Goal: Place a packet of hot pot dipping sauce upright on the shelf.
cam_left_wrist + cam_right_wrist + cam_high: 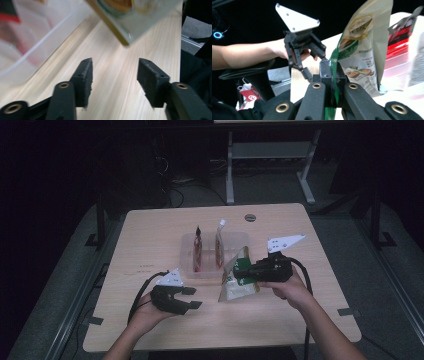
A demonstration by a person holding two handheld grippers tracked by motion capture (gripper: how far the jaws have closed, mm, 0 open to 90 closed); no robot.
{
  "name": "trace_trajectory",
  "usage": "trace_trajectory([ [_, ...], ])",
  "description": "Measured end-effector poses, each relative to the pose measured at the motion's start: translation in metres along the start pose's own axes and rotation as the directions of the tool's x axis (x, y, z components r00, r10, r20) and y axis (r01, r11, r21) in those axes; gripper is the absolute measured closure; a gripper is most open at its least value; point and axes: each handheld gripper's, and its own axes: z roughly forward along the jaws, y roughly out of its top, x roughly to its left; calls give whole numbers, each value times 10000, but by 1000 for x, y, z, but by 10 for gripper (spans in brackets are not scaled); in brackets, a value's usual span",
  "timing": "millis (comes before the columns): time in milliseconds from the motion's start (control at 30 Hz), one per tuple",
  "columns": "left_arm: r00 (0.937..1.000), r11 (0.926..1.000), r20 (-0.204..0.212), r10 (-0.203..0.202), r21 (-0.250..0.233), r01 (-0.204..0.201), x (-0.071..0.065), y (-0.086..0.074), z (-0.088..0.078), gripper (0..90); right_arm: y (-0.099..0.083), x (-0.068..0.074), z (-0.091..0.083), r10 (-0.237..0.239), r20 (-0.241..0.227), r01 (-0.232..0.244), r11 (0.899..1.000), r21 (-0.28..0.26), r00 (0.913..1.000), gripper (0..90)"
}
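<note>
A green-and-white snack bag hangs just above the wooden table, right of centre. My right gripper is shut on the bag's green edge; in the right gripper view its jaws clamp that edge of the bag. My left gripper stands open to the bag's left, low over the table. The left gripper view has its jaws apart over bare wood, with the bag's corner ahead of them. The left gripper also shows beyond the bag in the right gripper view.
A clear plastic container sits mid-table behind the bag, holding a red packet and a second packet upright. Its wall is close on the left gripper's left. A grommet marks the far edge.
</note>
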Motion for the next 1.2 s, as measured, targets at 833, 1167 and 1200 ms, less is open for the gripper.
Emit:
trace_trajectory([
  [833, 10000, 9978, -64, -45, 666, 49, 8, -15, 4, 208, 49, -48, -30, -48, 1413, 67, 9999, -125, 9899, 900],
  [1167, 9999, 9971, -28, -125, 747, 127, 8, -15, 6, 209, 51, -70, -34, 206, 1759, -208, 9998, -6, 9842, 900],
  [1200, 9999, 9972, -31, -123, 741, 125, 8, -15, 6, 209, 51, -70, -34, 243, 1801, -246, 9997, -4, 9834, 900],
])
